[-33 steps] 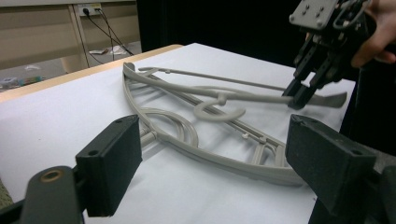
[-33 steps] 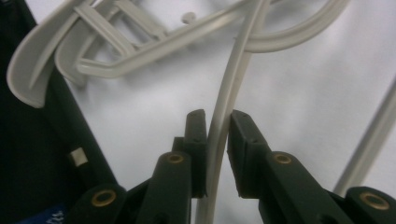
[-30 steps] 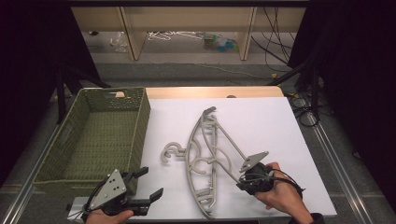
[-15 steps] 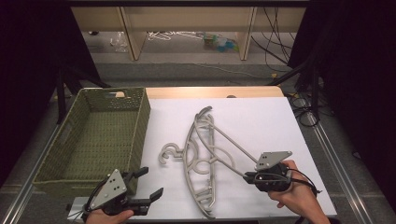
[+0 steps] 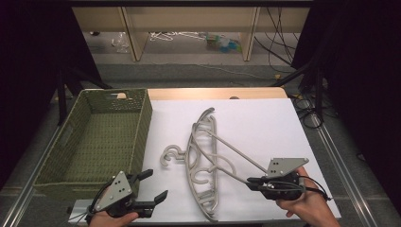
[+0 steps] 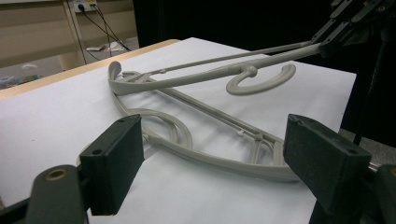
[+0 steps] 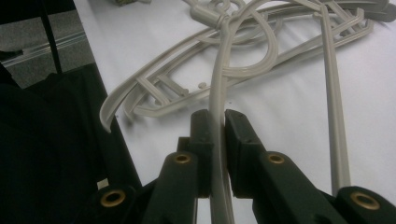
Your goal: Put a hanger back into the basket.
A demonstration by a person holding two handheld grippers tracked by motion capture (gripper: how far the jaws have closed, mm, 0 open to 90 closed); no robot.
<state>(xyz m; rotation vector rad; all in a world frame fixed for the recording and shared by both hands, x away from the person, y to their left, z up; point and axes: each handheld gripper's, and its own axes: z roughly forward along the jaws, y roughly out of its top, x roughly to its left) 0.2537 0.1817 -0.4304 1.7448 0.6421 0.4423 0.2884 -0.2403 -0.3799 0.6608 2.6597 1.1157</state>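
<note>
Raised hanger (image 7: pixel 219 84) between right gripper (image 7: pixel 218 122) jaws

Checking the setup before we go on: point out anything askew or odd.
The two grey hangers lie crossed and look interlocked. The right gripper clamps the end of the upper hanger, tilting it off the table. The basket sits straight; nothing looks damaged.

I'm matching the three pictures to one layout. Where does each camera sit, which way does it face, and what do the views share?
High view: above the person's side, looking forward and down on the white table and green basket; both hands show.
Left gripper view: on the left gripper, looking between open jaws at the hangers.
Right gripper view: on the right gripper, shut on the upper hanger.
Shared: the hangers; the left gripper view also catches the right gripper.
</note>
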